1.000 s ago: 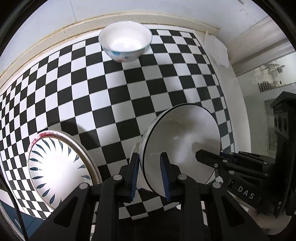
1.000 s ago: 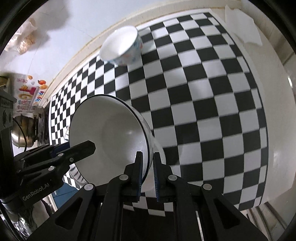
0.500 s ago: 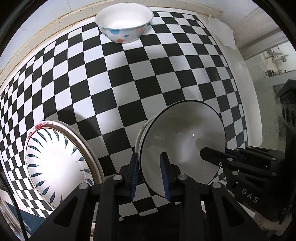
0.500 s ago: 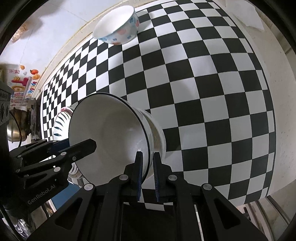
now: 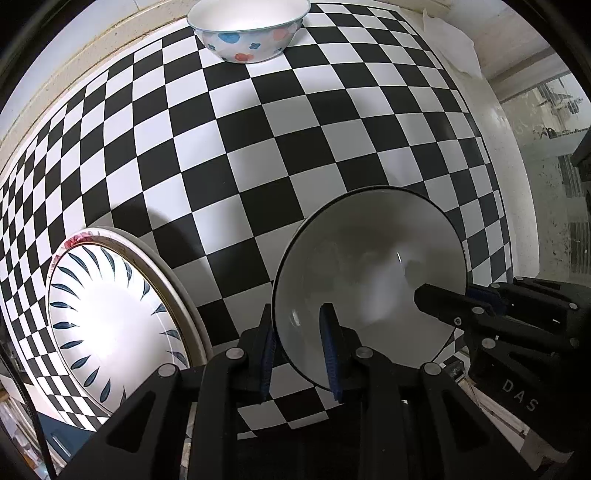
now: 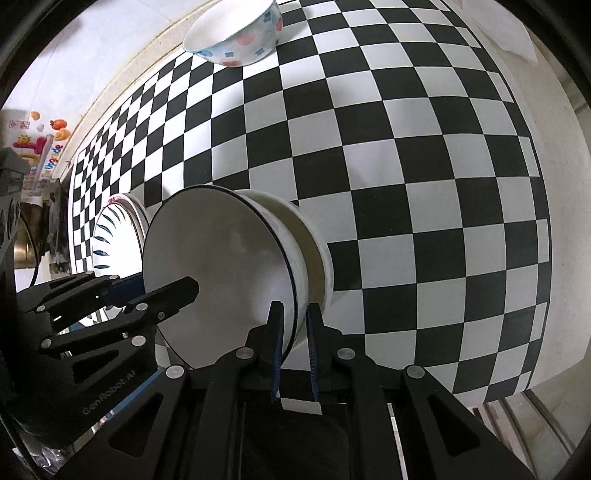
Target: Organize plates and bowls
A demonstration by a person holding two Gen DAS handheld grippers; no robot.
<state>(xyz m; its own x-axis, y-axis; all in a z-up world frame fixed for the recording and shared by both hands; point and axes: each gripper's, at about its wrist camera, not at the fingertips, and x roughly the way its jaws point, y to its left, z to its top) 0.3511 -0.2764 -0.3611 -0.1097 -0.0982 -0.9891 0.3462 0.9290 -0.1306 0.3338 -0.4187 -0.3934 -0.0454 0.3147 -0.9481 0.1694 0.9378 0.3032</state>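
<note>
At the top edge of the left wrist view the flowered bowl [image 5: 251, 31] is cut off, its far rim out of frame. The leaf-patterned plate [image 5: 110, 321] at lower left is glared white in its middle, and black fingers [image 5: 266, 354] cover its lower right part. In the right wrist view that plate [image 6: 114, 240] shows only as a sliver behind the white bowl [image 6: 221, 273]. Whether the bowl's base touches the checkered surface [image 6: 406, 184] cannot be told.

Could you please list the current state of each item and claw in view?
Black-rimmed bowl: upright, gripped at opposite rim edges by both claws.
Left claw: shut on the bowl's rim.
Right claw: shut on the bowl's rim.
Flowered bowl: upright, empty, on the checkered cloth.
Leaf-pattern plate: stacked on another plate.
</note>
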